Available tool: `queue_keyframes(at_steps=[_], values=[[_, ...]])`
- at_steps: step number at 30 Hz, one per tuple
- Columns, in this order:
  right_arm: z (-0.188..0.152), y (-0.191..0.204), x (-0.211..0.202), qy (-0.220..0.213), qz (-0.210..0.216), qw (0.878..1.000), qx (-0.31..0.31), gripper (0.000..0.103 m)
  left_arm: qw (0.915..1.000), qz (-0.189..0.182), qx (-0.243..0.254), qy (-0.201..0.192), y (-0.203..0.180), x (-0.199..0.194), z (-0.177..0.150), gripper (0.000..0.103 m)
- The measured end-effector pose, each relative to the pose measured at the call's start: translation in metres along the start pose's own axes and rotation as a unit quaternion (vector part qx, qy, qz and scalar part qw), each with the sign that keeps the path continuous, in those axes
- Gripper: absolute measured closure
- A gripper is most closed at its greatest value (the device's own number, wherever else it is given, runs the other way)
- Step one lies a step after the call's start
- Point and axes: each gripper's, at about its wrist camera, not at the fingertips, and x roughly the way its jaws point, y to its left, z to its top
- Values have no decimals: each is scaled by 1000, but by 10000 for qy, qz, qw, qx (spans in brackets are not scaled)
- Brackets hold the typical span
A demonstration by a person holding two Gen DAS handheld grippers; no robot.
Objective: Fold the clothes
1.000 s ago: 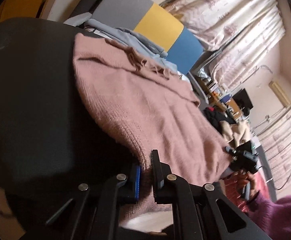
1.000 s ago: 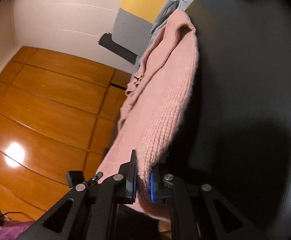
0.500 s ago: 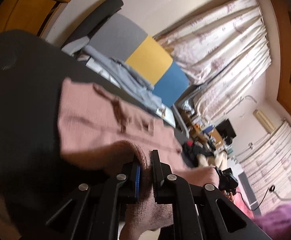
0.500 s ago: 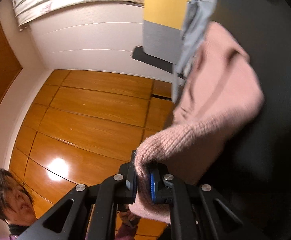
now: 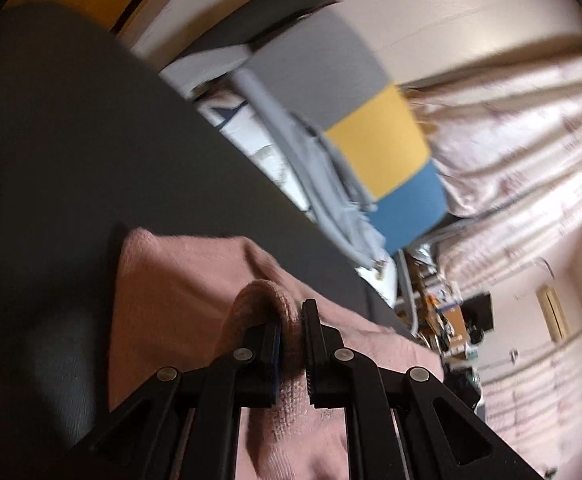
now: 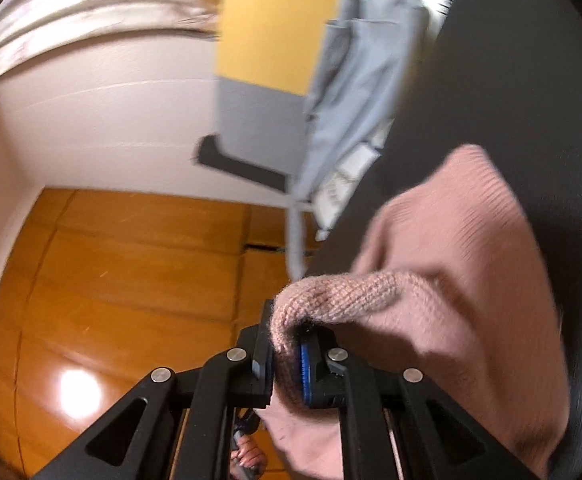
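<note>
A pink knit sweater [image 5: 179, 292] lies on a black table [image 5: 71, 152], doubled over on itself. My left gripper [image 5: 291, 320] is shut on a bunched edge of the sweater, and the knit bulges over its fingertips. In the right wrist view the same pink sweater [image 6: 451, 264] spreads to the right over the black table [image 6: 531, 80]. My right gripper [image 6: 287, 344] is shut on another bunched edge of it. The part of the sweater under both grippers is hidden.
A light blue garment [image 5: 323, 168] drapes over the table's far edge, also seen as the blue garment [image 6: 355, 92]. Behind it stands a grey, yellow and blue panel [image 5: 379, 136]. Pale curtains [image 5: 523, 152] and a cluttered shelf [image 5: 451, 320] fill the right. Orange wood panelling [image 6: 111, 280] shows left.
Both grippers have carried the near edge of the sweater forward over the rest of it, so the spread garment now lies doubled. Both views have tilted and moved closer to the far edge.
</note>
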Motion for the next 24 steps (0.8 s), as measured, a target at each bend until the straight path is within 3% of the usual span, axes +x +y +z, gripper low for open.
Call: queue_keyframes(at_steps=[2, 5, 6, 9, 13, 14, 15, 20, 21, 22, 24], values=[[8, -19, 12, -52, -291, 9994, 154, 91, 9996, 78, -227, 113, 10, 23, 9, 93], [16, -30, 20, 2, -385, 9989, 250, 92, 9969, 360, -558, 413, 25, 52, 13, 88], [17, -28, 20, 21, -374, 9991, 207, 86, 9960, 384, -645, 486, 30, 58, 12, 88], [17, -21, 18, 170, -421, 9989, 133, 78, 9929, -43, -1106, 430, 42, 57, 11, 79], [6, -8, 9, 412, -384, 9984, 39, 72, 9903, -469, -1265, 323, 37, 37, 7, 32], [2, -5, 7, 473, -375, 9982, -13, 72, 9923, -491, -1090, 312, 28, 28, 4, 23], [-2, -3, 5, 534, -365, 9979, -64, 71, 9938, -485, -925, 369, 21, 23, 0, 20], [-30, 9, 13, 1182, -540, 9903, -484, 71, 9926, -322, -393, 1101, -6, 29, -27, 16], [-33, 13, 16, 1247, -598, 9884, -625, 78, 9905, -211, -322, 1319, -10, 37, -33, 16], [-36, 18, 19, 1297, -649, 9865, -764, 89, 9893, -109, -301, 1422, -10, 41, -35, 19], [-24, 24, 25, 1088, -724, 9884, -779, 95, 9875, -118, -271, 1545, -16, 50, -36, 40]])
